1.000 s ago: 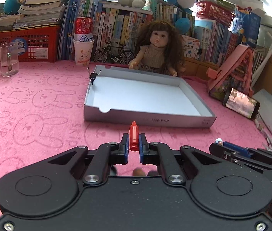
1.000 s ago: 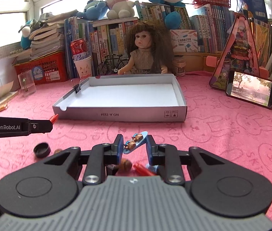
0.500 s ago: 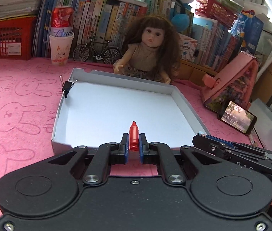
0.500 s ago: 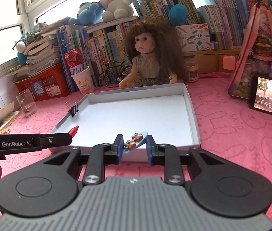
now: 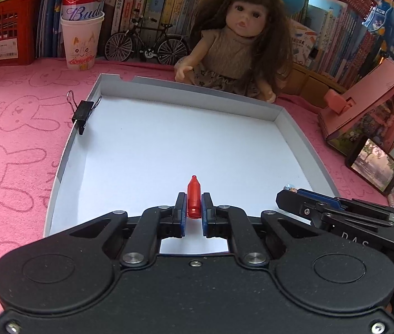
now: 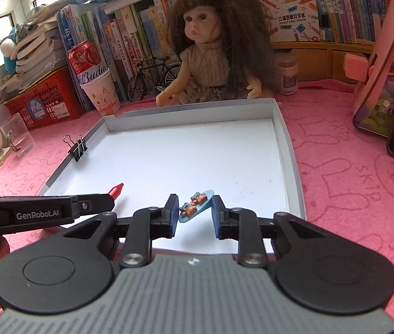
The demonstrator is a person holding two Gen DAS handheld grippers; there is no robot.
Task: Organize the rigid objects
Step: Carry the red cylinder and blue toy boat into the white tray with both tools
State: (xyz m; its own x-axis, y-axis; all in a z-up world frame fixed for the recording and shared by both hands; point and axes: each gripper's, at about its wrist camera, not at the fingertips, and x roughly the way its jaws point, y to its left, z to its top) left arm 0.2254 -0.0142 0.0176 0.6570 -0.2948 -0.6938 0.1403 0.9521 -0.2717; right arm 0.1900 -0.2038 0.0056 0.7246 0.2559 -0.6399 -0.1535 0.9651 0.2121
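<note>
Pink bunny-print tabletop, doll and books at 12 o'clock behind white tray. Both poised low over tray's near edge. Left gripper clenched on upright red crayon-shaped piece; right gripper pinching tilted blue bear charm at its ends.

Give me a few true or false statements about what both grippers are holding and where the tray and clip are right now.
1. The left gripper holds a red crayon-shaped piece. True.
2. The right gripper is empty. False: its fingers hold a blue bear clip.
3. Both grippers hang over the white tray. True.
4. A black binder clip lies loose in the middle of the tray. False: it is clipped on the tray's left wall.
5. The doll sits inside the tray. False: it sits behind the far wall.
</note>
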